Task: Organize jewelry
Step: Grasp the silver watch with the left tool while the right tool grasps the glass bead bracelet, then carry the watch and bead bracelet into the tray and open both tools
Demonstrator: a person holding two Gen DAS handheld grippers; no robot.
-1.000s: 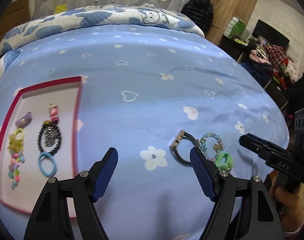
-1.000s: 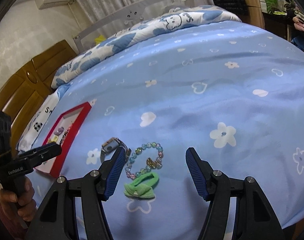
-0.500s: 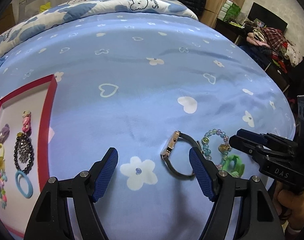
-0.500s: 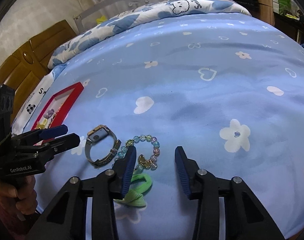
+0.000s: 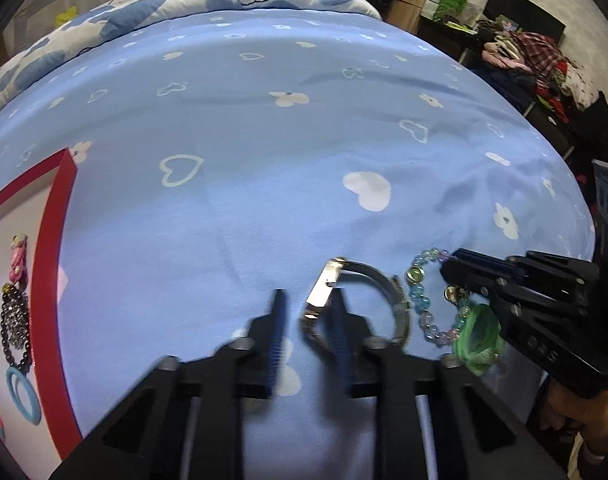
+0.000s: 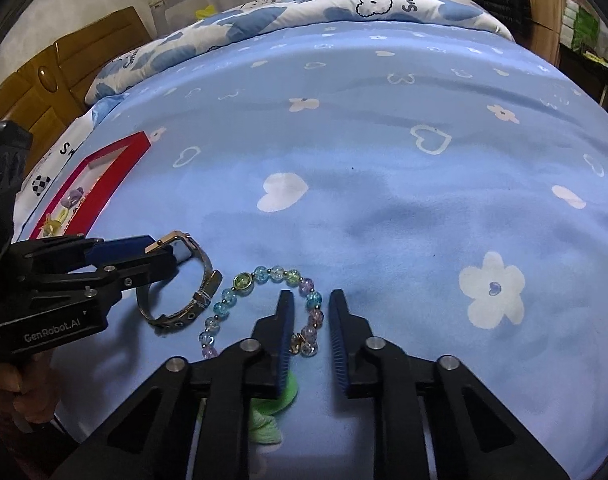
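A rose-gold watch (image 5: 323, 288) with a grey band lies on the blue bedsheet. My left gripper (image 5: 308, 296) straddles its case; the jaws are closing, with a gap still visible on the left side. Beside it lies a pastel bead bracelet (image 6: 244, 280) and a green hair tie (image 6: 272, 400). My right gripper (image 6: 311, 298) is down over the bracelet's right strand, its jaws closing with beads between the pads but not pressed. The right wrist view shows the left gripper (image 6: 164, 258) at the watch (image 6: 208, 284). In the left wrist view the right gripper (image 5: 449, 266) sits at the bracelet (image 5: 417, 276).
A red-rimmed white tray (image 5: 52, 240) at the left holds a black bead bracelet (image 5: 14, 320), a blue hair tie (image 5: 22, 384) and other pieces. A cartoon-print quilt (image 6: 375, 0) lies at the bed's far end. Furniture and piled clothes (image 5: 543, 60) stand past the right edge.
Both grippers came down toward the sheet and their jaws narrowed sharply. The left one shifted right onto the watch; the right one settled over the bracelet's strand.
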